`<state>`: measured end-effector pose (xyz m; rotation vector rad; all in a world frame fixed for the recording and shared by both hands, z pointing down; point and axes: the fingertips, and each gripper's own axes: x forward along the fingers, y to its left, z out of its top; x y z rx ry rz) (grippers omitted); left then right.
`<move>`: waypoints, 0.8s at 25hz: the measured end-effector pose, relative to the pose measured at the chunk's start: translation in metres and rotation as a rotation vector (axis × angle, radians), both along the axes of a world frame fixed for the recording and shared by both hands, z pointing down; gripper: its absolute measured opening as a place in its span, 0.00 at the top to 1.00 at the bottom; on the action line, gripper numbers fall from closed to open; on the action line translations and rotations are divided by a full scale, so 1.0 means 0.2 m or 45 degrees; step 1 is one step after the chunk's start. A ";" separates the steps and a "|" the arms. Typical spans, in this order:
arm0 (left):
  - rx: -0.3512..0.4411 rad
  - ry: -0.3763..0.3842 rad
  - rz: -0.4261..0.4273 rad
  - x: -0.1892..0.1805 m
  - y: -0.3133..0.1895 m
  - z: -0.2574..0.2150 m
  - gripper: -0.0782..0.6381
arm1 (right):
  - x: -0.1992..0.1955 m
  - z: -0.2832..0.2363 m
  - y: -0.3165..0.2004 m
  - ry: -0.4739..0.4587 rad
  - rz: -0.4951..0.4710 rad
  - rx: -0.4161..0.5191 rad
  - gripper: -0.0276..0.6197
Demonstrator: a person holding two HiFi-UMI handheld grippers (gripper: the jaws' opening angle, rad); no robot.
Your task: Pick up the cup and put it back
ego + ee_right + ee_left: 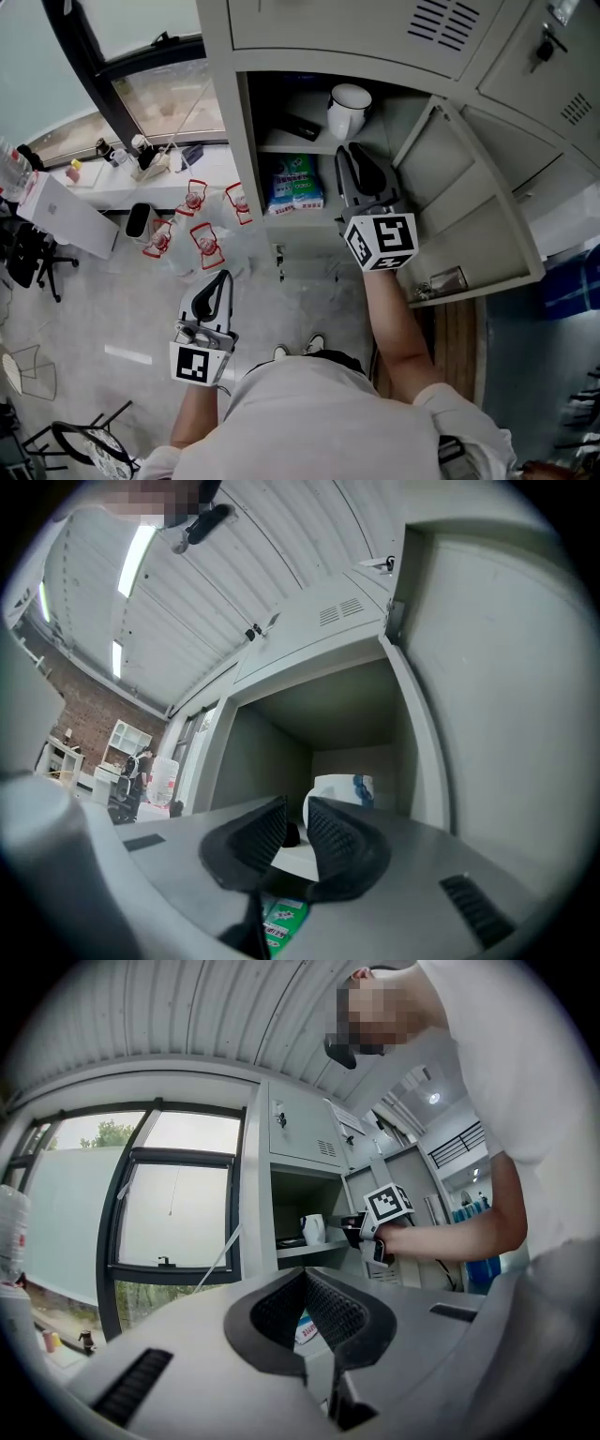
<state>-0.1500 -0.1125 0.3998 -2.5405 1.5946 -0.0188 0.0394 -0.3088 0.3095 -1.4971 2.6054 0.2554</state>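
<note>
Up on the top shelf [292, 146] of the open locker [246, 122] is where the cup [349, 108] sits, white and upright, toward the right side, with a dark flat thing [302, 127] just left of it. Your right claw [356, 164] is right at the locker's mouth, pointed at the cup but still apart from it. Its pads have a narrow gap between them and nothing's in there, the cup just shows past the tips. Your left claw [219, 283] hangs low on the near left, well away from the locker, pads together on nothing. A blue-green packet [295, 183] stands on the lower shelf, and the door [469, 206] swings out to the right.
</note>
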 end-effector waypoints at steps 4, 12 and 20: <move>0.014 0.013 0.026 0.02 0.00 0.00 0.86 | 0.02 0.03 0.08 0.010 0.001 -0.016 0.89; 0.020 0.019 0.061 0.06 0.01 -0.02 0.86 | 0.04 0.12 0.30 -0.007 -0.034 -0.065 0.93; 0.027 0.026 0.088 0.07 0.02 -0.02 0.86 | 0.11 0.24 0.47 0.030 -0.014 -0.122 0.93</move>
